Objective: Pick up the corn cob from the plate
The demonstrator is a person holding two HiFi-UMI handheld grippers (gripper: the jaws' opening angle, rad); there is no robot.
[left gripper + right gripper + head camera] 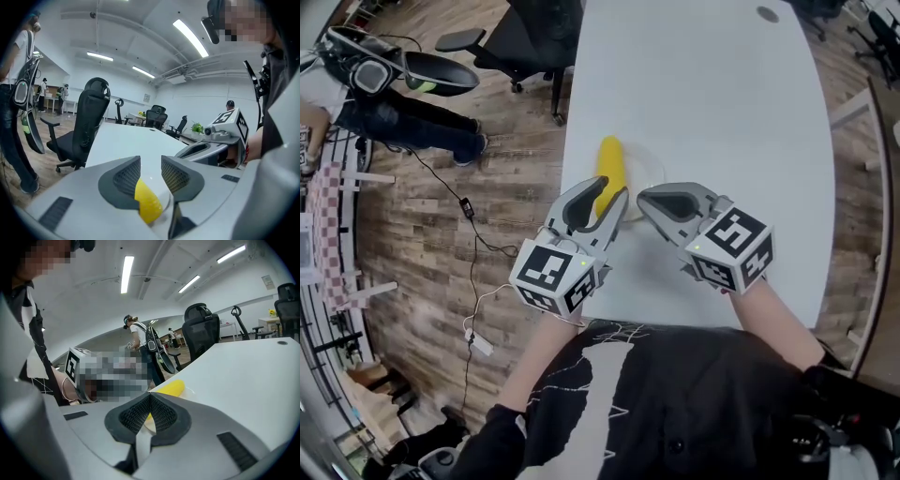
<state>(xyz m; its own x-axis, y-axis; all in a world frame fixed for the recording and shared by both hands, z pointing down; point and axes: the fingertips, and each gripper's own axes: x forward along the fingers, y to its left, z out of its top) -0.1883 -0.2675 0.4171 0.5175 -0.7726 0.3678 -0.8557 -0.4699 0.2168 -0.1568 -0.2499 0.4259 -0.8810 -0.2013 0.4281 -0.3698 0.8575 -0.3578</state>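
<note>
The corn cob [610,167] lies on the plate [649,171] on the table [722,112]. Its near end sits low between the parted, ungripping fingers of the left gripper [615,201]. Just beside, the right gripper [645,199] has its fingers closed on nothing. Both tilt slightly down.

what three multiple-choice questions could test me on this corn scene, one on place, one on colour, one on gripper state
1. The corn lies:
A in a bowl
B on the plate
C on a tray

2. The corn is:
A yellow
B green
C red

3. The right gripper is:
A open
B shut on the corn
C shut, empty

Key:
1 B, the head view shows it lying on the plate.
2 A, it looks yellow in every view.
3 C, its pads meet with nothing between them.
</note>
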